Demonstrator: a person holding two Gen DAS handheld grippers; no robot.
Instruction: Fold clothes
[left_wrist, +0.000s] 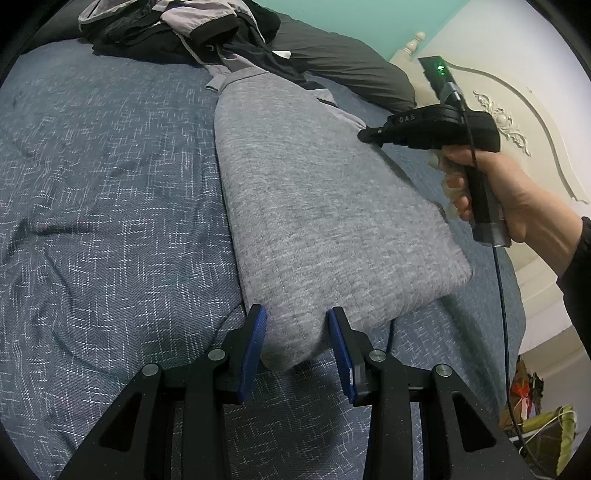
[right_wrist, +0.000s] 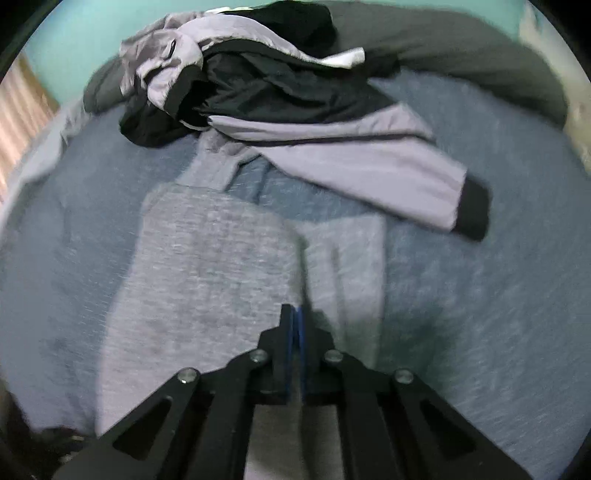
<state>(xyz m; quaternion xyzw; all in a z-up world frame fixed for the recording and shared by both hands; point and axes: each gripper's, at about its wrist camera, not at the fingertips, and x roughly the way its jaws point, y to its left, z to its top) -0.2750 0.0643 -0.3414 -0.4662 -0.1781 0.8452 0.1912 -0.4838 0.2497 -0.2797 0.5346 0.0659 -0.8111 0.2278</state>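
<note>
A bed (left_wrist: 103, 192) covered with a blue-grey woven spread fills most of both views and carries all the clothing. Along its far edge lies a dark grey pillow (left_wrist: 347, 59), and a cream headboard (left_wrist: 517, 122) with carved ornament stands at the right of the left wrist view, against a turquoise wall (left_wrist: 351, 14).

The grey knit garment (left_wrist: 317, 206), the piece being folded, lies lengthwise down the middle of the bed, already doubled into a long, narrow shape; its near end bulges up between the left claw's fingers, and its far end runs up to the heap of clothes. In the right wrist view the same garment (right_wrist: 207, 266) shows as a broad panel with a narrower strip beside it on the right.

A lilac and black jacket (right_wrist: 332, 158) lies crumpled at the far end of the bed, one sleeve with a black cuff stretched out to the right over the spread.

The right hand (left_wrist: 498, 188) grips the handle of its tool, from which a thin cable hangs down.

The left claw (left_wrist: 297, 332) stands partly parted, its blue pads on either side of the garment's near fold; whether they press the cloth cannot be told.

The right claw (right_wrist: 294, 317) is clenched, its tip on the garment's right-hand edge; in the left wrist view the cloth gathers into a point at the tip (left_wrist: 367, 133). The right wrist view is blurred.
</note>
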